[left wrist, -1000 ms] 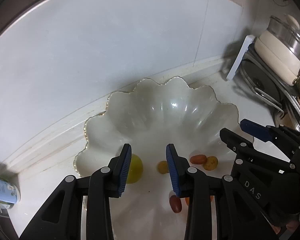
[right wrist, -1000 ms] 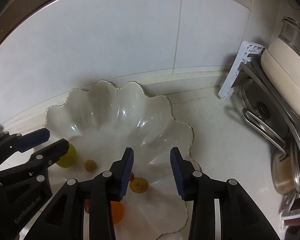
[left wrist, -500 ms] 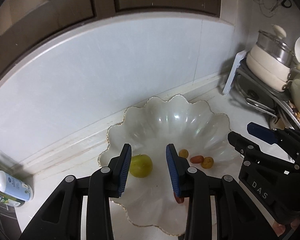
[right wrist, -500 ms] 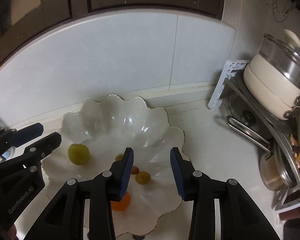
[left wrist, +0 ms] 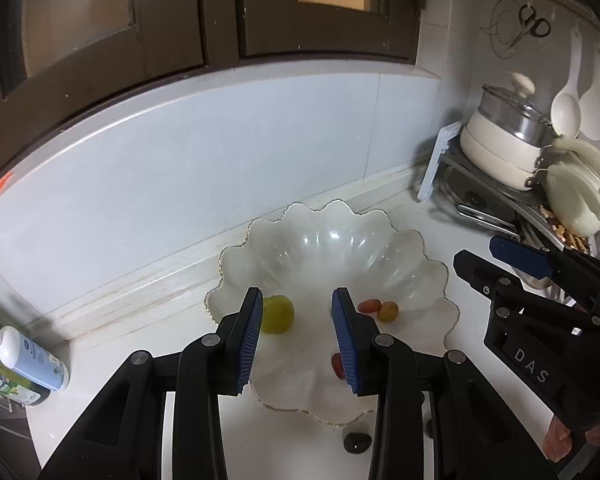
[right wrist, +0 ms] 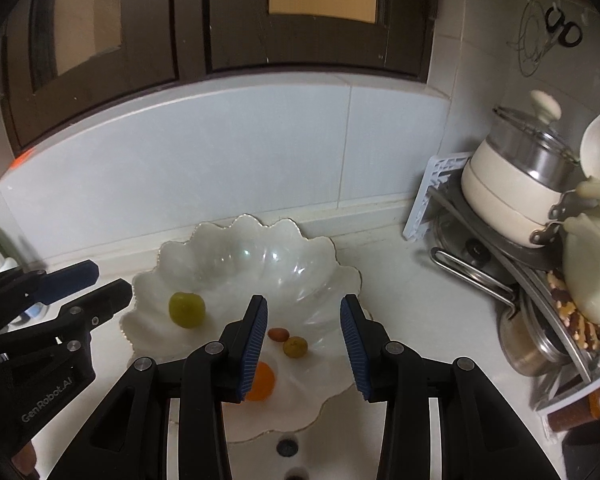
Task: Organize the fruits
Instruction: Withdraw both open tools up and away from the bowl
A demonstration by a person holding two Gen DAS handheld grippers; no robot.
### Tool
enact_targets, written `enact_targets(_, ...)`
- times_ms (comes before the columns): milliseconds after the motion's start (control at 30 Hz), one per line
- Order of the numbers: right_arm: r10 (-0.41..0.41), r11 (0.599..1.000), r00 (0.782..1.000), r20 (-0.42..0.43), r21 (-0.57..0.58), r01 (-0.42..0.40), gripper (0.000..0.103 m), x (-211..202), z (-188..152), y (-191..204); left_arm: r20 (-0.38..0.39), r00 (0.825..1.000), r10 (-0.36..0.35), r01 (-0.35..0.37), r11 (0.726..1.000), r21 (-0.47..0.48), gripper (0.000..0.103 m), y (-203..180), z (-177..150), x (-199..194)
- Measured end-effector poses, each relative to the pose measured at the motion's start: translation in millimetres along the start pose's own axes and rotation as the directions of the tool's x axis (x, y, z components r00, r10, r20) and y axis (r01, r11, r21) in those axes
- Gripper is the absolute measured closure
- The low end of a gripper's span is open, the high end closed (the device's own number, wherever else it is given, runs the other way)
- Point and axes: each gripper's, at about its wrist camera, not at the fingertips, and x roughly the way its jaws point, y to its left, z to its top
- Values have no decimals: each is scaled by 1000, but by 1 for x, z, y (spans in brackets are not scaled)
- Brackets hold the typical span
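In the left wrist view, a blue pad (left wrist: 346, 336) hides most of a red fruit (left wrist: 336, 365). At six o'clock, the small dark thing (left wrist: 357, 442), maybe a fruit, is too blurry to tell.

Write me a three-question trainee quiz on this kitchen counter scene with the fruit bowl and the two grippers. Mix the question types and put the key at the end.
1. True or false: the green fruit lies inside the scalloped white bowl.
2. Multiple choice: what is between the pads of the right gripper? A) the orange fruit B) nothing C) the bowl rim
3. Fill in: the cream pot with the glass lid sits on a rack at the counter's ____ end in both views.

Key: 1 true. 2 B; the left gripper holds nothing either. 3 right.
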Motion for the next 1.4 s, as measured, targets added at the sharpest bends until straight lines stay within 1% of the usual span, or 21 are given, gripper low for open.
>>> enact_targets(233,1,1000,999,48,-11,0,63,-25,-7,5,36,999,-17,17,1000,-2,67,4,-11,-25)
enact_targets(400,14,1000,997,73,-9,-14,64,-42,-12,10,54,998,-42,42,999,-1,67,5,-18,-39)
enact_targets(600,5,1000,995,103,-12,-4,64,-62,-23,17,75,995,-60,59,998,11,67,6,-29,-56)
enact_targets(967,-23,1000,991,135,3,22,64,-92,-51,19,131,990,-51,46,998,41,67,1,-57,-87)
enact_targets(1133,-23,1000,990,140,7,22,63,-101,-64,21,133,988,-77,71,997,43,67,-2,-69,-96)
enact_targets(1200,-11,1000,990,141,12,9,64,-104,-72,21,134,988,-76,71,996,47,67,-3,-74,-100)
enact_targets(1300,-30,1000,988,152,5,29,64,-109,-81,23,142,987,-72,64,996,58,67,-5,-82,-105)
enact_targets(1400,-21,1000,990,141,4,20,63,-112,-87,24,153,986,-63,54,997,62,67,-7,-89,-110)
